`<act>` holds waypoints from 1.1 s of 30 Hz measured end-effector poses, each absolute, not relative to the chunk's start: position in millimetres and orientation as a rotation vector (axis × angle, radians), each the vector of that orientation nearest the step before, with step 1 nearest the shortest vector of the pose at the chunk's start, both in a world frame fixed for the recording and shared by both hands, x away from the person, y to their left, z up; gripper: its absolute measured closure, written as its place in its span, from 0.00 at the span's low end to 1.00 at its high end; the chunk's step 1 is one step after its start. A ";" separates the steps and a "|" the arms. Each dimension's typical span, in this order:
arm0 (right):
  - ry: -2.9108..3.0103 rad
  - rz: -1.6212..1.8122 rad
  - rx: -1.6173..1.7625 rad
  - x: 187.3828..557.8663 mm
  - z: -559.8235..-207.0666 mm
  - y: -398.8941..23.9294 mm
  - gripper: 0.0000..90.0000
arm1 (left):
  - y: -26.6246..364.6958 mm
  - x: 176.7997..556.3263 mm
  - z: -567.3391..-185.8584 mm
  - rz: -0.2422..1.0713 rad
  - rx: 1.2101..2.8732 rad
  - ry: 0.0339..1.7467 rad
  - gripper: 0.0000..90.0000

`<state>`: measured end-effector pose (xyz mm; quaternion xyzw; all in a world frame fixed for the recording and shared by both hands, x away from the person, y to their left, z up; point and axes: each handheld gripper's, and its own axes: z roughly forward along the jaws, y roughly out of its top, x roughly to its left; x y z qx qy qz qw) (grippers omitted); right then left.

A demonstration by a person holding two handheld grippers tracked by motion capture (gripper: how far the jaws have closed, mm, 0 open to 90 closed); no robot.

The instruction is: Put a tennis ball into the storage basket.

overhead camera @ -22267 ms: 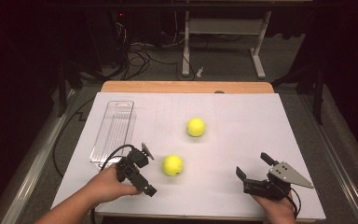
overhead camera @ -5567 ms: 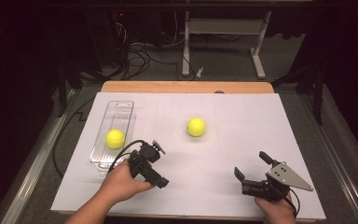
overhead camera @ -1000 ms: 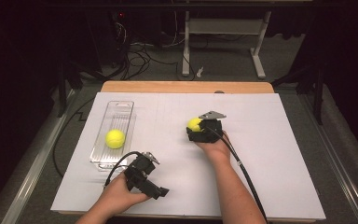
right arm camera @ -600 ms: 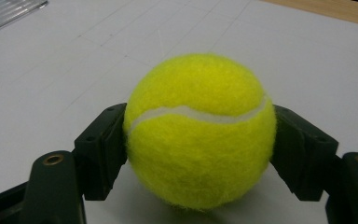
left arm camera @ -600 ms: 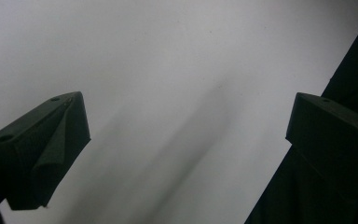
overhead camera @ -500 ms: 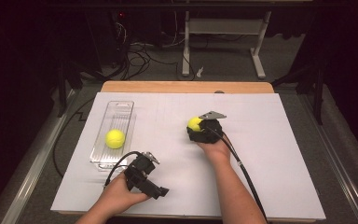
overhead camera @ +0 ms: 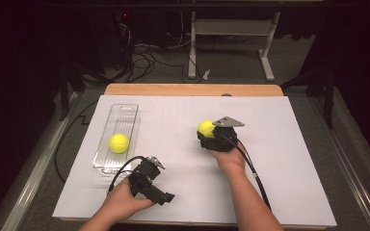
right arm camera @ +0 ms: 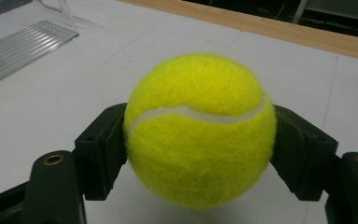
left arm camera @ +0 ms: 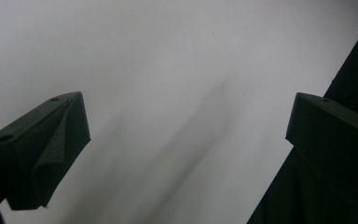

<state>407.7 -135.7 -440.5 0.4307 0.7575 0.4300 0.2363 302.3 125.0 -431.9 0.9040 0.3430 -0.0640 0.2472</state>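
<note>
So we've got the right claw (right arm camera: 198, 140) clamped on a tennis ball (right arm camera: 199, 130), both black pads pressed into the felt on either side at about its widest part. In the high view that same right claw (overhead camera: 211, 137) sits out near the middle of the white bench (overhead camera: 289, 159) with the ball (overhead camera: 205, 128) poking out at its far tip.

A ball has no long axis, so pointing isn't much of a thing here. What we can go by is the white seam: in the right gripper view it runs roughly level across the face toward the camera, dipping a bit at the left pad and climbing toward the right one. The ball's underside is cut off by the bottom of that view, so we can't tell whether it touches the bench or sits just clear of it. Its far half is hidden too.

The left claw (left arm camera: 186, 154) is wide open with nothing between the pads, just bare white bench ahead of it. In the high view the left claw (overhead camera: 150, 180) is down by the near edge, well apart from the right one.

Off to the left of the right claw there's a clear tray (overhead camera: 125, 111) with a second ball (overhead camera: 118, 143) lying in it. Only a corner of that tray (right arm camera: 23, 37) makes it into the right gripper view.
</note>
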 end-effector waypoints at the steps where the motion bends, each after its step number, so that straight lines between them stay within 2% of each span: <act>1: 2.076 1.178 1.179 405.7 -440.7 -137.7 0.31 | 125.0 302.5 -432.0 -0.173 2.463 0.938 0.01; 33: 2.036 1.294 1.107 328.6 -443.9 -194.6 0.31 | 122.8 301.8 -432.7 -0.163 2.468 0.939 0.01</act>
